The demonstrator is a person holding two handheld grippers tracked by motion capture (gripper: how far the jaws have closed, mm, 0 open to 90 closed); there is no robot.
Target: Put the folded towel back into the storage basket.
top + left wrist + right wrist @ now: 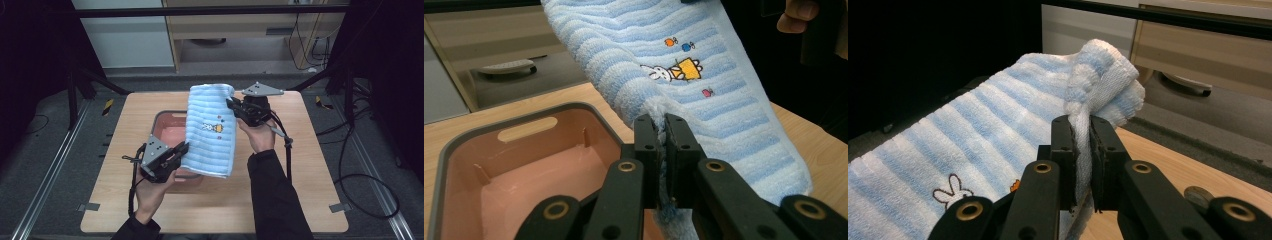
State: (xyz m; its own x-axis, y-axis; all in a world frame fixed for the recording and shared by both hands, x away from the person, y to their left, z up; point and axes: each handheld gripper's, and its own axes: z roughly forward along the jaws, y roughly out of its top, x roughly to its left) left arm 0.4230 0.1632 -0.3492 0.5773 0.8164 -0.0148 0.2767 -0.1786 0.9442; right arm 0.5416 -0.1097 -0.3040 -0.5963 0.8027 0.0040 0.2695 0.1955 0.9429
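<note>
I hold a blue-and-white striped towel [212,131] stretched in the air between my two claws, above the middle of a wooden table [310,165]. Its long axis runs from near-left to far-right, the far end higher than the near end, and its stripes run across that axis. My left claw [181,150] is clamped on the towel's near-left edge, the cloth pinched between the two black jaws and bunching just above them in the left gripper view [663,131]. My right claw [233,107] is clamped on the far-right corner, where the cloth gathers into a rolled lump above the jaws in the right gripper view [1083,131]. A small embroidered rabbit [658,74] with a yellow patch sits near the middle of the towel, facing up. Under the towel's near half stands a pink tub [165,127] with a grey rim, partly covered by the cloth in the high view. The towel hangs clear of the tub's floor. My left hand [150,192] is at the near-left, my right hand [260,136] at the towel's right side.
</note>
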